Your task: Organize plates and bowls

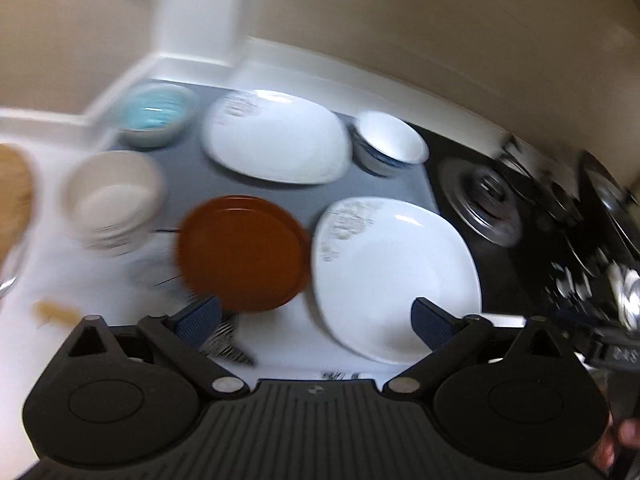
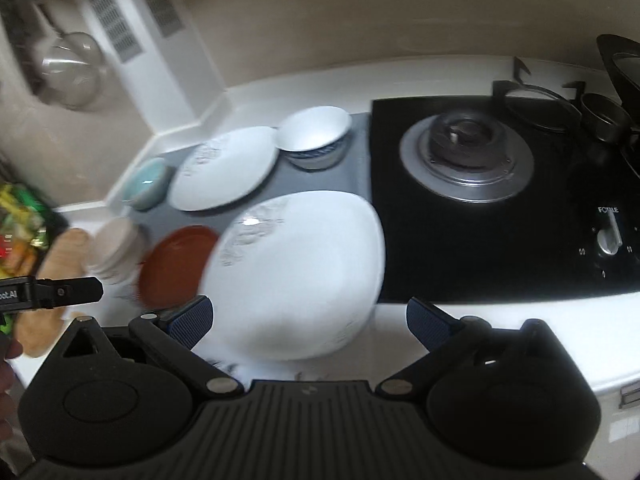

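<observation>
Both the left gripper (image 1: 316,318) and the right gripper (image 2: 310,316) are hovering wide open, holding nothing. The near white square plate (image 2: 296,276) is lying beside the stove (image 2: 500,200); glazed, rigid, probably slippery and breakable: grip its raised rim.

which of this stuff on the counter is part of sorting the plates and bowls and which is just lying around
Belongs to the job:
near white plate
far white plate
brown plate
teal bowl
blue-patterned bowl
beige bowl

Just lying about:
stove burner
stove knob
wooden board
hanging strainer

Both grippers, left and right, are open and empty.
</observation>
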A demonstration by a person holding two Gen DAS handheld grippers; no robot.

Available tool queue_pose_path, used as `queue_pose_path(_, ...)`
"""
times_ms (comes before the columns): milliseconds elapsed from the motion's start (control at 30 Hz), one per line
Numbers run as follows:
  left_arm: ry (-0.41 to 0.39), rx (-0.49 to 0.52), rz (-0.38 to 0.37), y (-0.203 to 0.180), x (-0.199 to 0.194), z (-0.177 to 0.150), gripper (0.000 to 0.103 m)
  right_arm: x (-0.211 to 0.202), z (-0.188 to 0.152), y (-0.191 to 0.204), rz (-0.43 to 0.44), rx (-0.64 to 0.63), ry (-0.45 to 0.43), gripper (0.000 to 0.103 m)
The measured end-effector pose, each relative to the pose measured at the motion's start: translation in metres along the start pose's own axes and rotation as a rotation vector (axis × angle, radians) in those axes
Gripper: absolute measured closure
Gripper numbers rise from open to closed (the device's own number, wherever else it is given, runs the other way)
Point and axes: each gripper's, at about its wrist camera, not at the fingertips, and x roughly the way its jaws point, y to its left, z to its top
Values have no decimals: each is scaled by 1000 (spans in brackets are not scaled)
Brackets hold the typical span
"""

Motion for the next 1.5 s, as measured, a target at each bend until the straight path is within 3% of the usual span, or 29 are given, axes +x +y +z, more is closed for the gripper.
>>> queue_pose_path(133,44,119,-108,1,52,6,17,33,6,-14,16,42,36,0)
queue_pose_path(200,82,159,-114,-1,77,7,20,47,8,-21,52,75,43,0)
queue_pose_path(300,172,135,-113,9,111,12,27,56,10,-26,65,87,-1,2)
queue_pose_path(400,248,68,-149,22,136,17,38,65,12,-29,35,80,-16,17)
queue_pose_path(467,271,32,-180,26,145,20,44,73,14,-36,25,100,12,40)
queue_pose_path(567,281,1,-203,28,151,25,45,83,13,-47,19,111,45,52)
queue_pose_path(667,293,-21,-195,28,146,32,51,88,10,-56,29,146,54,56)
queue_pose_path(800,301,-66,-287,30,136,38,53,90,12,-61,59,155,50,58)
queue_pose_path(933,319,-6,-328,23,142,42,57,93,16,-63,86,170,44,58)
queue_pose_path(1000,341,-35,-323,28,150,44,72,94,17,-63,84,178,42,58)
queue_pose_path(1033,346,-54,-326,31,153,44,74,94,17,-62,81,181,36,58)
queue_pose_path(1267,306,-138,-313,45,148,53,78,95,16,-65,85,168,44,58)
queue_pose_path(1500,349,-191,-340,55,155,59,79,100,18,-77,85,230,44,58)
